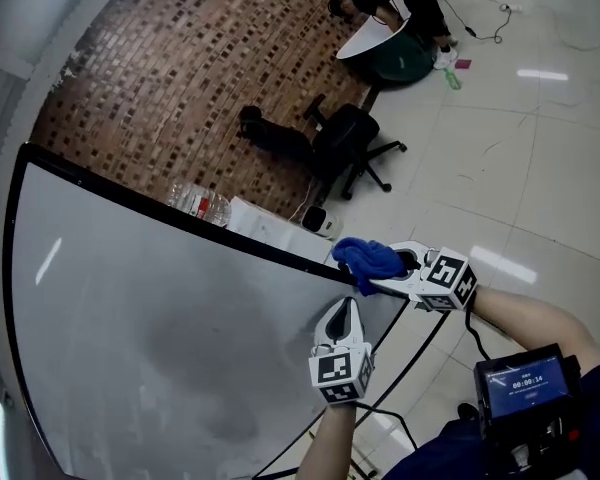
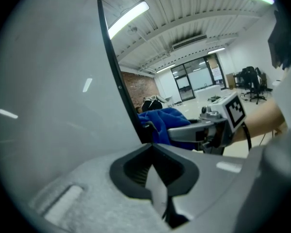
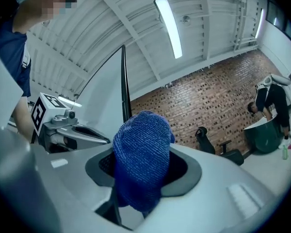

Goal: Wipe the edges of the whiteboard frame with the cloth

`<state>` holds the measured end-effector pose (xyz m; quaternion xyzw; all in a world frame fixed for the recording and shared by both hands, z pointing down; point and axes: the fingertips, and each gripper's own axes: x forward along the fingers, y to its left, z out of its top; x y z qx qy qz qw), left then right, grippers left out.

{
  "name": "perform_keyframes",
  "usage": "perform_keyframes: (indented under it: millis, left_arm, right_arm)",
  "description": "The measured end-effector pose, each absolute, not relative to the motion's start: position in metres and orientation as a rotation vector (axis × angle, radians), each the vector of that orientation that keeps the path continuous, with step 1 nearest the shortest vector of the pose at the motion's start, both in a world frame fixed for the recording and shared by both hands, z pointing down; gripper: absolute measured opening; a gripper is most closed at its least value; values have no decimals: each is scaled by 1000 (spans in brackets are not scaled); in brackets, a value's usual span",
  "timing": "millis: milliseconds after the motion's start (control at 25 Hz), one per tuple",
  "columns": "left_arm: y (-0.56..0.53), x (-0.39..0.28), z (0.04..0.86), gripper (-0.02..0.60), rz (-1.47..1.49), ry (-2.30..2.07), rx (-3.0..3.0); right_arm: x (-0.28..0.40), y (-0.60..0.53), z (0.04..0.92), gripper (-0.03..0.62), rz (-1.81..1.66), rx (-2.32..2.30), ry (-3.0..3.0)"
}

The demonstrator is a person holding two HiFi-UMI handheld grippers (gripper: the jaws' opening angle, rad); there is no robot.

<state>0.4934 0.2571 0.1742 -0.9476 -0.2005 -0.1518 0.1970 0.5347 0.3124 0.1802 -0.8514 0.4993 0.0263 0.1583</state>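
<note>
Right gripper [image 1: 382,278] gripped the blue cloth [image 1: 368,257], pressed at the frame [image 1: 280,252] corner; left gripper [image 1: 344,320] clenched tight, empty, just below by the whiteboard [image 1: 160,308]

Blue cloth [image 3: 143,164] is showing rough, looped terry fabric. Whiteboard [image 1: 160,308] is gleaming smooth & glossy w/ light streaks. Black frame [image 1: 280,251] is looking smooth. Brick wall [image 1: 200,58] is looking rough, matt. Floor tiles [image 1: 540,168] are shining glossy.
</note>
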Motion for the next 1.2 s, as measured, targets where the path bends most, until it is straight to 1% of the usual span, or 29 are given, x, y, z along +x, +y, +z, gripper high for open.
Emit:
perform_keyframes:
  millis: [200, 320, 520, 720, 1040, 1200]
  left_arm:
    - [260, 476, 213, 5, -497, -573, -2636]
    - [262, 468, 222, 3, -535, -586, -2633]
    - [270, 468, 238, 4, -617, -618, -2619]
    - [273, 457, 255, 3, -664, -654, -2591]
    - [267, 455, 301, 4, -738, -675, -2577]
    - [266, 457, 330, 3, -787, -664, -2580]
  right_arm:
    - [524, 314, 204, 196, 101, -2397, 1379]
    - [517, 316, 217, 196, 83, -2395, 1346]
    - [523, 306, 267, 195, -71, -2421, 1339]
    - [510, 301, 321, 196, -246, -2389, 1308]
    - [507, 294, 375, 196, -348, -2388, 1274]
    - [507, 296, 388, 196, -339, -2408, 1265]
